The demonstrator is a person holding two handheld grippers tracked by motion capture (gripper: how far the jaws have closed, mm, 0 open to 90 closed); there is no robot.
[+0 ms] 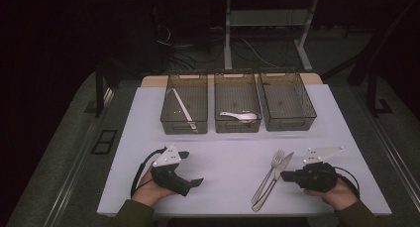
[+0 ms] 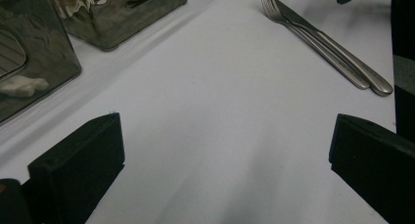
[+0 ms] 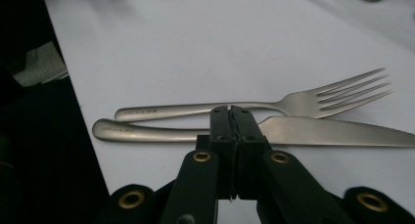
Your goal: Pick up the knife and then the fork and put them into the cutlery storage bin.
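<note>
At the near edge of the white table (image 1: 223,152), a knife (image 3: 274,132) and fork (image 3: 303,102) lie side by side, touching along their handles and angled towards the three bins beyond. The right gripper (image 3: 230,111) sits directly over the knife, its jaws pressed flat together with no gap; whether they pinch the knife's neck or only cover it cannot be told from the right gripper view. The placement suggests a pickup of one piece from the pair. Left of the knife, well apart from it, the left gripper (image 1: 193,168) rests in the person's hand with jaws spread wide and nothing between them, apparently waiting its turn. Beyond the knife, a row of three clear bins stands across the far side of the table: the left bin (image 1: 184,104) holds a long white strip, the middle bin (image 1: 237,104) a white spoon (image 1: 240,116), and the right bin (image 1: 288,102) looks empty, probably sorting places for the cutlery.
</note>
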